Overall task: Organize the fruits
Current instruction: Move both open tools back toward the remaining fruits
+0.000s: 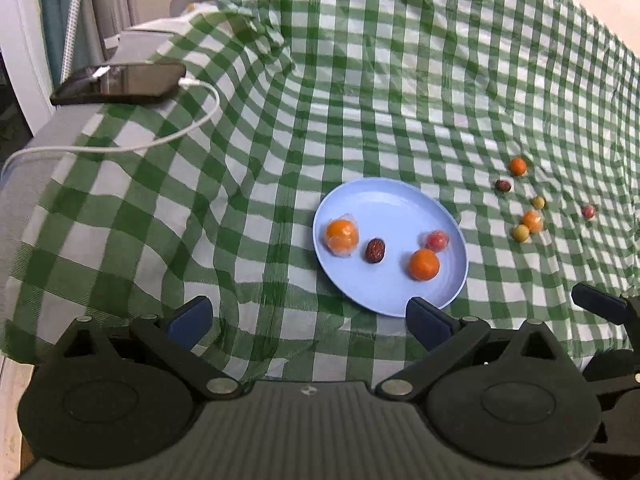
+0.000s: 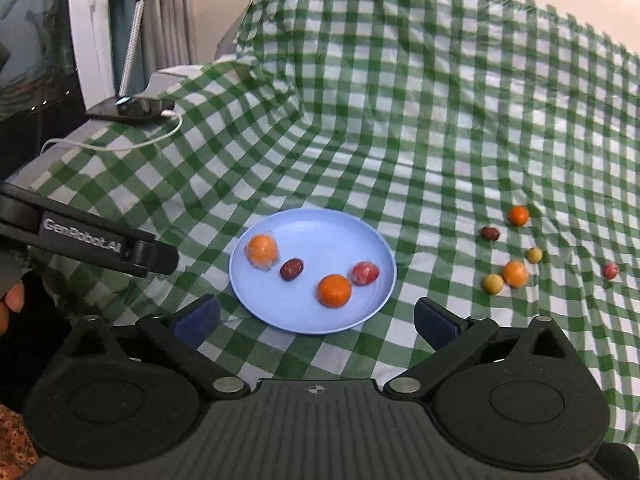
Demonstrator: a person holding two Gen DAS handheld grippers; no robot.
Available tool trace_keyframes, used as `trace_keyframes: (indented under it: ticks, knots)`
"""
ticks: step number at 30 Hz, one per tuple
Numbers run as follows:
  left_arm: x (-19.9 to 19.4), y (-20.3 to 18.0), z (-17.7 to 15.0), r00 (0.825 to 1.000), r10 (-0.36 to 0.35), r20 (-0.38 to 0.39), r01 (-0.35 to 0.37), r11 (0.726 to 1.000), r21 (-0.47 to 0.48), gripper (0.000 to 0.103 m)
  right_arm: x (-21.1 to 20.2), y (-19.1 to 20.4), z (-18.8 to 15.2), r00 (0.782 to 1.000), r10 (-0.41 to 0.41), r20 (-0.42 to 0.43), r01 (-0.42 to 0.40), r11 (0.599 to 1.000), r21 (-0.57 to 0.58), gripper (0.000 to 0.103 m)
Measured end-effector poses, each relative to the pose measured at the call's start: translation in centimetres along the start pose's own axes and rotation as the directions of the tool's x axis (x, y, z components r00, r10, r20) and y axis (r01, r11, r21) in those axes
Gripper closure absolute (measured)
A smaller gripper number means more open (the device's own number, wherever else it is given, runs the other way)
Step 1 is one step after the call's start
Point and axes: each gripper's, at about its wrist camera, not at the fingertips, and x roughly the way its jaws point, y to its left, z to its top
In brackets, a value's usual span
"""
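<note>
Both pairs of fingers spread wide and empty: left gripper (image 1: pixel 308 320), right gripper (image 2: pixel 316 322), hovering above the near edge of a green checked cloth (image 1: pixel 360 80). Just ahead, a blue plate (image 2: pixel 320 224) holding two oranges, a dark date and a wrapped red fruit. Well off to the right on the cloth, loose fruit (image 2: pixel 515 274) in a scatter: two oranges, a date, two yellowish pieces, one red. Right gripper probably the nearer to that scatter, lying forward and right of its fingers.
</note>
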Motion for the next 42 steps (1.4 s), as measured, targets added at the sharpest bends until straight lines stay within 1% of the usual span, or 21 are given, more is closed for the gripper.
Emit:
trace_keyframes:
  ticks: [4, 6, 8, 10, 12, 15, 21, 26, 30, 36, 39, 41, 42]
  knots:
    - [-0.8, -0.1, 0.0, 1.0, 0.002, 0.025, -0.002, 1.0, 0.01, 0.0, -0.8, -0.5, 0.2, 0.999, -0.032, 0.024, 0.031, 0.999, 0.028, 0.001]
    - [-0.7, -0.4, 0.1, 1.0, 0.013, 0.016, -0.013, 1.0, 0.013, 0.0, -1.4, -0.9, 0.3, 0.998, -0.041, 0.044, 0.039, 0.998, 0.038, 0.001]
    - [-0.9, -0.6, 0.2, 1.0, 0.002, 0.015, -0.002, 1.0, 0.007, 0.0, -1.9, -1.4, 0.4, 0.996, -0.057, 0.063, 0.054, 0.997, 0.049, 0.001]
    - [-1.4, -0.8, 0.1, 0.999, -0.01, 0.031, 0.01, 1.0, -0.006, 0.0, -1.9, -1.8, 0.4, 0.995, -0.074, 0.061, 0.07, 0.996, 0.063, 0.001]
    - [-1.6, -1.0, -0.2, 1.0, -0.01, 0.028, 0.01, 1.0, 0.01, 0.0, -2.1, -2.2, 0.5, 0.994, -0.085, 0.073, 0.079, 0.993, 0.085, 0.001]
    - [-1.5, -1.2, -0.4, 1.0, 0.009, 0.022, -0.01, 0.999, 0.044, 0.0, -2.1, -2.4, 0.2, 0.992, -0.094, 0.085, 0.084, 0.991, 0.107, 0.001]
    - [-1.3, -1.5, -0.3, 1.0, 0.027, 0.007, -0.028, 0.999, 0.045, 0.0, -1.6, -3.5, -0.4, 0.991, -0.108, 0.078, 0.096, 0.985, 0.141, 0.001]
    - [-0.6, -2.6, 0.0, 0.999, 0.033, -0.012, -0.032, 0.996, 0.079, 0.0, -1.3, -5.6, -0.7, 0.984, -0.158, 0.083, 0.139, 0.97, 0.198, 0.001]
    - [0.1, -3.9, 0.5, 0.999, 0.031, -0.02, -0.028, 0.993, 0.117, 0.0, -0.9, -7.8, -1.0, 0.972, -0.217, 0.092, 0.191, 0.954, 0.23, 0.001]
    - [1.3, -6.1, 1.4, 0.999, 0.018, -0.035, -0.013, 0.988, 0.152, 0.0, 1.3, -12.5, -1.5, 0.957, -0.286, 0.054, 0.262, 0.926, 0.272, 0.001]
    - [2.2, -7.1, 2.0, 0.999, 0.021, -0.046, -0.012, 0.986, 0.168, 0.0, 3.8, -15.3, -1.6, 0.948, -0.318, 0.022, 0.298, 0.909, 0.291, 0.001]
    - [3.0, -7.8, 2.3, 0.998, 0.022, -0.061, -0.011, 0.984, 0.18, 0.0, 6.0, -17.3, -1.9, 0.944, -0.331, -0.017, 0.32, 0.9, 0.296, 0.001]
    - [3.5, -8.2, 2.5, 0.997, 0.025, -0.07, -0.012, 0.983, 0.186, 0.0, 7.1, -18.2, -2.1, 0.938, -0.346, -0.036, 0.341, 0.892, 0.297, 0.001]
